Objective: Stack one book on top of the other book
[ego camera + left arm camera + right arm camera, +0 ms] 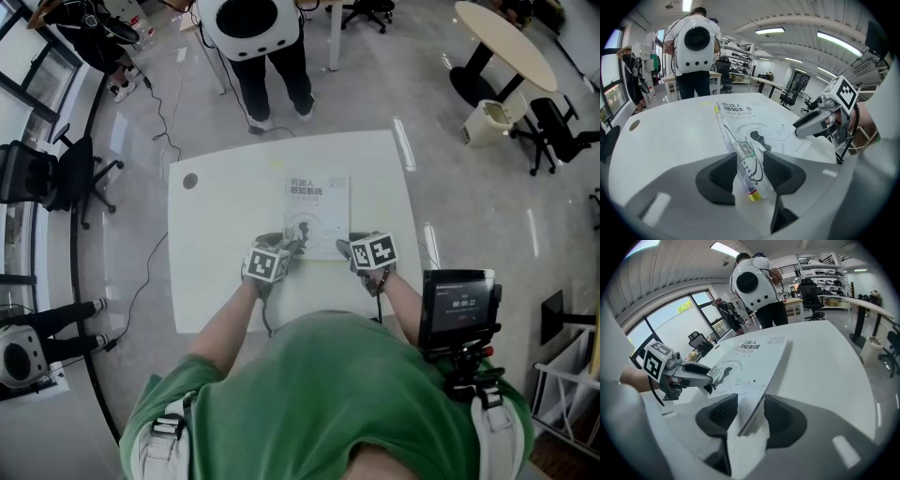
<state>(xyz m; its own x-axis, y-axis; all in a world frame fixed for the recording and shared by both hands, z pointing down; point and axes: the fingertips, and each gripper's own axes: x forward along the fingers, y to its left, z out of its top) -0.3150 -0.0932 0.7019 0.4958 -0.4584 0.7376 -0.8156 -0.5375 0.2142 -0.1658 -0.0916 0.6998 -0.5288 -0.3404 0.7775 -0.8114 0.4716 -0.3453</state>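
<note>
A white book (317,211) with dark print on its cover lies flat in the middle of the white table (216,244). I see only this one cover; whether a second book lies beneath it I cannot tell. My left gripper (292,246) stands at its near left corner. In the left gripper view the book's spine (746,154) runs between the pads (723,174) of that gripper (749,168), with a gap at each side. My right gripper (345,248) is at the near right corner. In the right gripper view the book's edge (757,399) lies between that gripper's (750,416) spread pads, untouched.
A person with a white pack (251,37) stands at the table's far edge. A grey round cap (190,181) sits in the tabletop at the far left. Office chairs (56,173) stand left, a round table (506,42) and a bin (487,120) at the far right.
</note>
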